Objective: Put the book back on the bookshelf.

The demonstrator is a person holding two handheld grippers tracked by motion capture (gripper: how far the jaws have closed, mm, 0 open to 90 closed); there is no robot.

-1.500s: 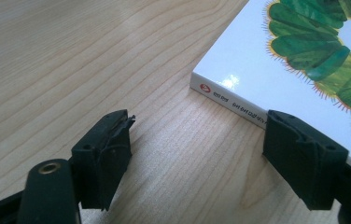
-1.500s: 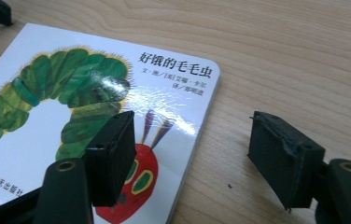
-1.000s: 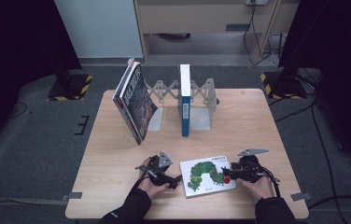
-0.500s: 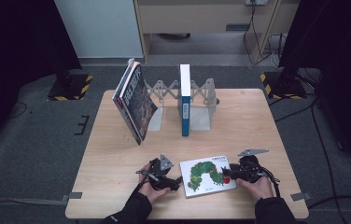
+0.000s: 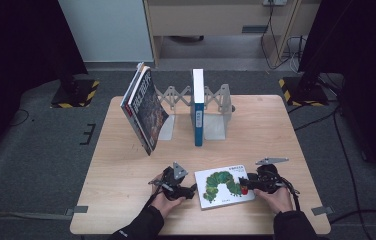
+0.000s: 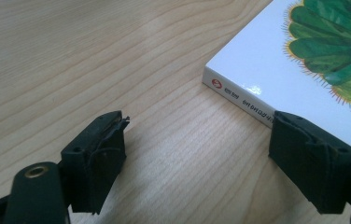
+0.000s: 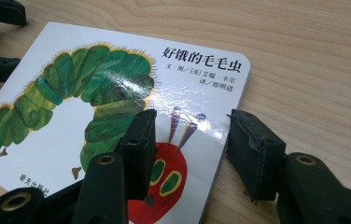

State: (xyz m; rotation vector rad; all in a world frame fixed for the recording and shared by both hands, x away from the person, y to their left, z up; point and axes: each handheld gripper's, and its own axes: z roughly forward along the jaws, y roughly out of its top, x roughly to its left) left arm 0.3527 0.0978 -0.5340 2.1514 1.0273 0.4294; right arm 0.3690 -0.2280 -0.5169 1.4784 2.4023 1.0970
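Observation:
A white picture book (image 5: 224,185) with a green caterpillar on its cover lies flat near the table's front edge. My left gripper (image 5: 190,191) is at the book's left side. In the left gripper view its jaws (image 6: 197,158) stand wide apart and have just been closing. Bare wood lies between them, and the right jaw touches the book's spine (image 6: 239,100). My right gripper (image 5: 244,184) is at the book's right edge. In the right gripper view it (image 7: 190,149) is open, one jaw over the cover (image 7: 117,84) and the other past the book's edge above the table.
A metal expanding book rack (image 5: 218,102) stands at the back of the wooden table (image 5: 126,165). It holds an upright blue-and-white book (image 5: 197,107). Two dark books (image 5: 143,107) lean at its left end. The person's hands (image 5: 281,200) come in over the front edge.
The left gripper has edged slightly toward the book. The right gripper and the book are where they were.

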